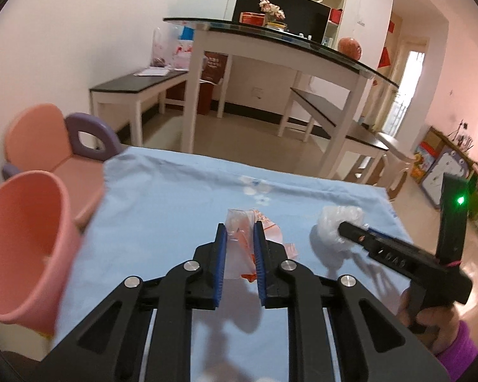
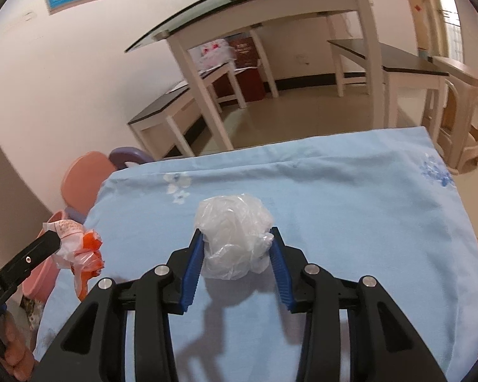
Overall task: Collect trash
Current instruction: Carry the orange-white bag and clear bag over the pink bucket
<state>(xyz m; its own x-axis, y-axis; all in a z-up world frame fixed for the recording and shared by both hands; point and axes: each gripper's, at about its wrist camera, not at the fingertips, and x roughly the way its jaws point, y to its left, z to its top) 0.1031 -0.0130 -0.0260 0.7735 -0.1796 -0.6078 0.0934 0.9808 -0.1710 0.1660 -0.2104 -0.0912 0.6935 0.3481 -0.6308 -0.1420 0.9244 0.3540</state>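
My left gripper (image 1: pixel 239 226) is shut on a crumpled orange-and-white plastic wrapper (image 1: pixel 243 238), held a little above the blue cloth with its shadow below. In the right wrist view the same wrapper (image 2: pixel 79 248) hangs from the left gripper (image 2: pixel 55 235) near the cloth's left edge. My right gripper (image 2: pixel 236 232) has its blue pads pressed on both sides of a crumpled clear plastic bag (image 2: pixel 235 238), low over the cloth. That bag (image 1: pixel 334 222) shows at the right gripper's (image 1: pixel 344 226) tip. A pink bin (image 1: pixel 25 248) stands open beside the table's left edge.
A light-blue flowered cloth (image 1: pixel 162 197) covers the table. A pink and purple child's chair (image 1: pixel 47 146) stands behind the bin. Beyond the far edge are a glass-topped dining table (image 1: pixel 271 35), dark benches (image 1: pixel 137 82) and a beige stool (image 2: pixel 462 121). A hand in a purple sleeve (image 1: pixel 455 347) grips the right tool.
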